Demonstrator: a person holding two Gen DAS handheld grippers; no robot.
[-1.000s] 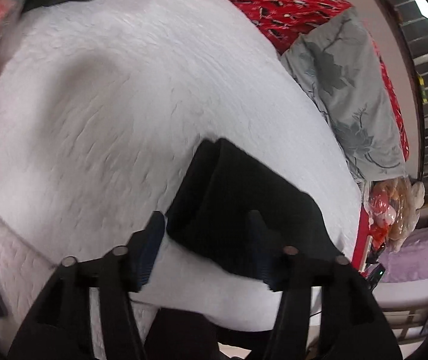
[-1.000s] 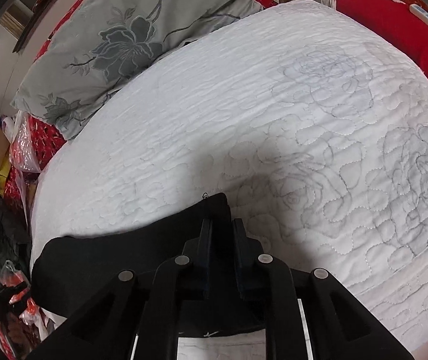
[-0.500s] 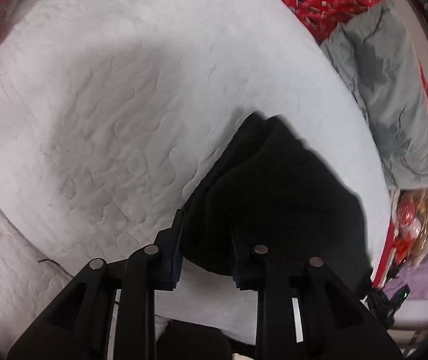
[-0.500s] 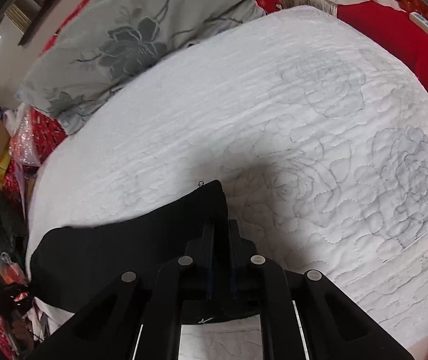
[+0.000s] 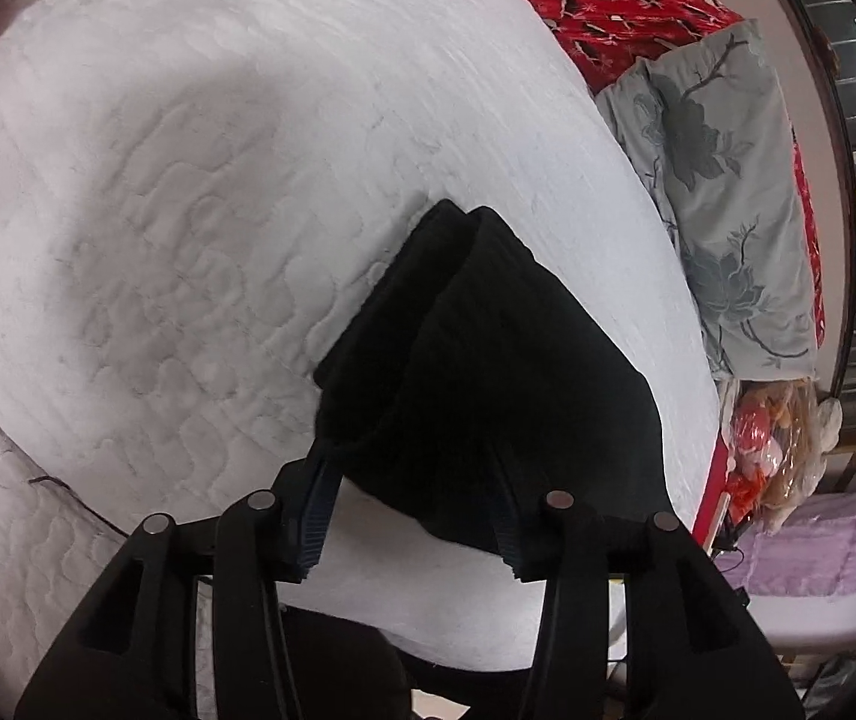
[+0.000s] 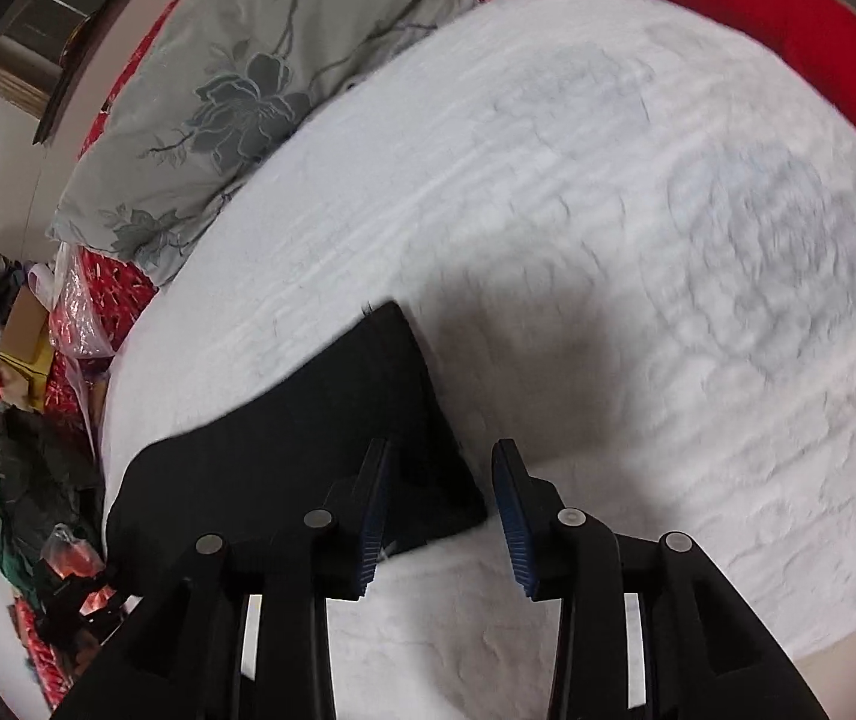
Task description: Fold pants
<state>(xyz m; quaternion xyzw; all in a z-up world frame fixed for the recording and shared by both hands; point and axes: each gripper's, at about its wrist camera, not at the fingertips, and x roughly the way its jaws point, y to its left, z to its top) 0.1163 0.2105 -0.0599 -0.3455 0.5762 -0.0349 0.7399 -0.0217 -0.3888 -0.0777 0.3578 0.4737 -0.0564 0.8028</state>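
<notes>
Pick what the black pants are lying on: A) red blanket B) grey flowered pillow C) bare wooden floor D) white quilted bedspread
D: the folded pants rest on the white quilted bedspread; the grey flowered pillow sits apart at the bed's edge.

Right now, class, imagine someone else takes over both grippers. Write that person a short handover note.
Left gripper: jaws opening, with the near end of the black pants between them; pads not clearly pressing.
Right gripper: jaws opening, the pants' corner by its left pad, nothing gripped.
Pants: a folded bundle lying on the white quilt, near its front edge.
Done: pants folded over into layers.
Left: check the edges line up, then fold again or smooth if needed.
</notes>
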